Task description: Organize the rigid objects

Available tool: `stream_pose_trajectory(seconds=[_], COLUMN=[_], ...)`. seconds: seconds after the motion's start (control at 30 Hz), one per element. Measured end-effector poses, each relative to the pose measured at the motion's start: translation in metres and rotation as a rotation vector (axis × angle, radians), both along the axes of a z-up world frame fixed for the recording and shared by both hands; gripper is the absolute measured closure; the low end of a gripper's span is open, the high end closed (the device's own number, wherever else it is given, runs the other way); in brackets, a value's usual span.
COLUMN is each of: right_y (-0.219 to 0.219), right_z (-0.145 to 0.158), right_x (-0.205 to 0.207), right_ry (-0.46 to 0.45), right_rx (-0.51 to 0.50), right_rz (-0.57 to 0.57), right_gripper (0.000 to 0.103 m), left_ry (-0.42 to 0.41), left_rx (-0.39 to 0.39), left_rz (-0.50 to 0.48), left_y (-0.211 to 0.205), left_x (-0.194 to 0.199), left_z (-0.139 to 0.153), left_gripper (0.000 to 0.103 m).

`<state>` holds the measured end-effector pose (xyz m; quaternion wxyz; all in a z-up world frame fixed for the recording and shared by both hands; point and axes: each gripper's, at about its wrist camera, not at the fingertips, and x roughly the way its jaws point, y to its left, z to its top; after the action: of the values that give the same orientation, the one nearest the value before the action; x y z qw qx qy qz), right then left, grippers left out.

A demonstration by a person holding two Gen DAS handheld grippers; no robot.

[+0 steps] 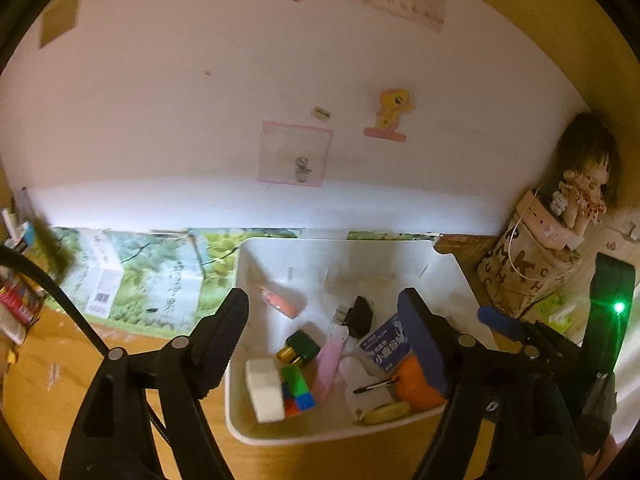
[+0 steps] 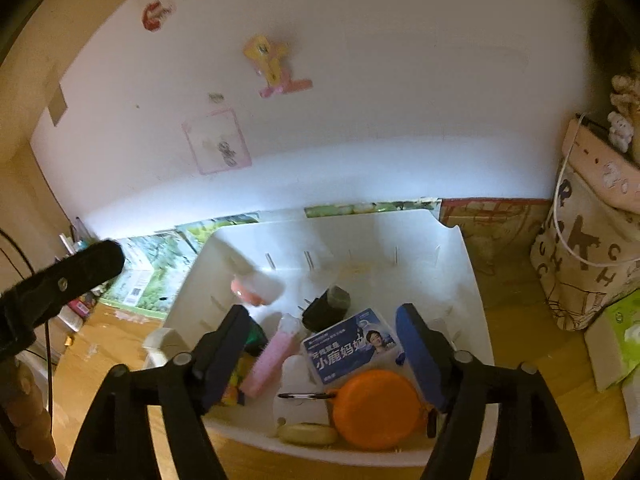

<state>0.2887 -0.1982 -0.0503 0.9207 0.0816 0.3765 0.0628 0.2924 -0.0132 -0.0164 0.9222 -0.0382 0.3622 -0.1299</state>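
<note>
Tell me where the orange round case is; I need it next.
In the right wrist view, the orange round case lies in the white bin's near right corner, just below the blue packet, beside the yellow oval piece.

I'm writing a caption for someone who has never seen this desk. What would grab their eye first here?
Probably the white bin on the wooden desk, crammed with small things: an orange round case at its near right, a blue printed box behind that, and a colourful puzzle cube beside a white block at the near left. Both the left gripper and the right gripper hang open over it, holding nothing.
</note>
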Motion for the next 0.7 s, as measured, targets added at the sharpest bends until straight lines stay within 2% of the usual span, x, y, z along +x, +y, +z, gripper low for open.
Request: stream_pose_trajectory(seconds=[0.1, 0.3, 0.6, 0.7], right_y=[0.000, -0.001, 0.009, 0.012], right_z=[0.014, 0.028, 0.006, 0.003], right_x=[-0.014, -0.051, -0.118, -0.139], right_ry=[-0.005, 0.054, 0.242, 0.273], right_rx=[0.017, 0.048, 0.055, 0.045], right_rz=[0.002, 0.014, 0.022, 0.007], right_gripper=[0.022, 0.021, 0.019, 0.019], left_ry=[0.005, 0.060, 0.184, 0.221], left_rx=[0.004, -0.011, -0.017, -0.023], left_rz=[0.028, 0.085, 0.112, 0.111], left_y=[0.009, 0.030, 0.040, 0.040], left_x=[-0.015, -0.054, -0.117, -0.136], left_z=[0.008, 0.013, -0.002, -0.008], left_gripper=[0.020, 0.020, 0.020, 0.020])
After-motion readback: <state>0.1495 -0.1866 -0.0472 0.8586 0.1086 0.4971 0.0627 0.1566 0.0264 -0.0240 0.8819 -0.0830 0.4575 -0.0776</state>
